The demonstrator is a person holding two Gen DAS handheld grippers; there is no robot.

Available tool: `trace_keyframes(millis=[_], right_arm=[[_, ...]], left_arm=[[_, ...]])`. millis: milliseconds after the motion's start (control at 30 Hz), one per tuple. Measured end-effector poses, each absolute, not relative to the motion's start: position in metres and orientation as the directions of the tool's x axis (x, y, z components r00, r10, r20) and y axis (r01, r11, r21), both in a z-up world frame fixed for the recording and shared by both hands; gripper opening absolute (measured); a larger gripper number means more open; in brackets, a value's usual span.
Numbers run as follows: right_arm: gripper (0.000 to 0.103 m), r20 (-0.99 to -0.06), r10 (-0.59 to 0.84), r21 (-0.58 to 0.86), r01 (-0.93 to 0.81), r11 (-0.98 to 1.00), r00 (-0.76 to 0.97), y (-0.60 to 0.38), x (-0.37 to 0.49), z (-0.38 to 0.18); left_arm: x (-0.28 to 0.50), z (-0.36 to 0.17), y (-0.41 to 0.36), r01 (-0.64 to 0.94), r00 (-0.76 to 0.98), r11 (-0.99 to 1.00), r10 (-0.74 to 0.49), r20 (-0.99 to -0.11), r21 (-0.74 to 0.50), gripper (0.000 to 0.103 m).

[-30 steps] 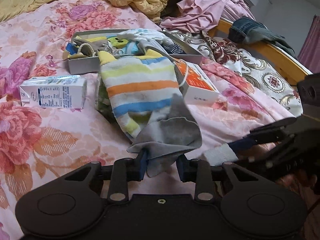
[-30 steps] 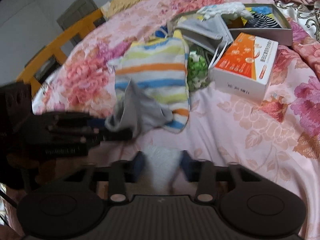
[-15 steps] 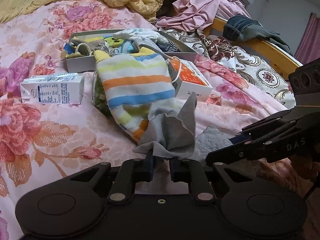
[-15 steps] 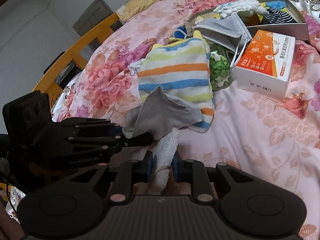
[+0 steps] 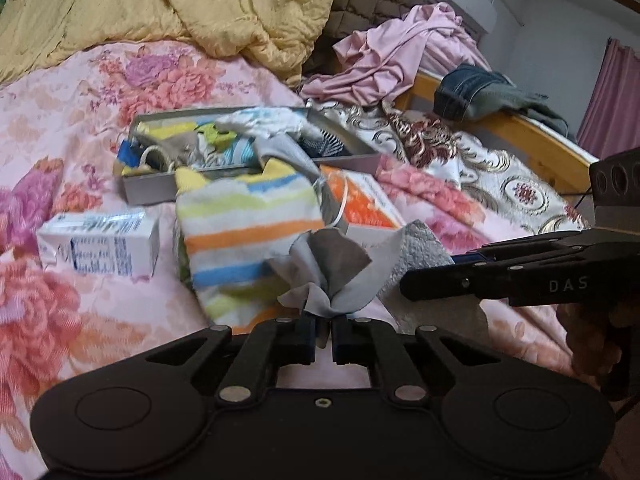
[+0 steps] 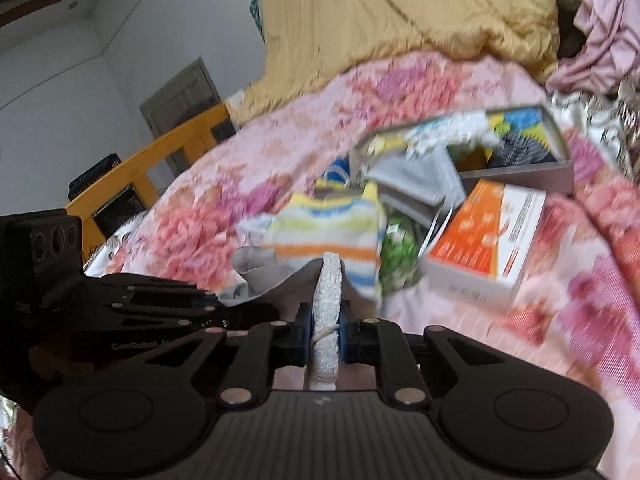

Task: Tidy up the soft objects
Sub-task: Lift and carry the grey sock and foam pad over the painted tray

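Observation:
A grey cloth with a white fuzzy underside is stretched between both grippers, just above the floral bedspread. My left gripper is shut on one bunched grey corner. My right gripper grips the cloth's white edge; its jaws are still closing, and the pads press on the fabric. In the left wrist view the right gripper reaches in from the right. Behind the cloth lies a striped sock.
A grey box full of socks sits farther back on the bed. An orange-and-white carton lies right of the sock, a small milk carton left of it. A yellow quilt, pink clothes and a wooden bed rail border the far side.
Both grippers have closed on the cloth and risen, lifting its near edge off the bedspread. The right wrist view has tilted upward and is now blurred.

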State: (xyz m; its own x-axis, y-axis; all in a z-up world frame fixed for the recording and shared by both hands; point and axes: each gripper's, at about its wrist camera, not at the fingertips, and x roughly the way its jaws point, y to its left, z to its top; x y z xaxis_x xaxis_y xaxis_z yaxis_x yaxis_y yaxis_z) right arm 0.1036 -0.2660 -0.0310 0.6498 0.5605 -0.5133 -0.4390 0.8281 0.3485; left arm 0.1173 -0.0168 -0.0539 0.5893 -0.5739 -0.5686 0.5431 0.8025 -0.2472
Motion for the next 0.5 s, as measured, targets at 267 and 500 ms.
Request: trace_keyframes(millis=[267, 500], right_arm=[[0.014, -0.412, 0.513, 0.310, -0.414, 0.856, 0.753, -0.288, 0.128, -0.014], [0.014, -0.312, 0.435, 0.287, -0.352, 0.891, 0.845, -0.313, 0.178, 0.001]], left_arm=[[0.146, -0.032, -0.027, 0.549, 0.607, 0.786, -0.609, -0.511, -0.284, 0.006], [0.201, -0.005, -0.043, 0.533, 0.615, 0.785, -0.616, -0.492, -0.316, 0.006]])
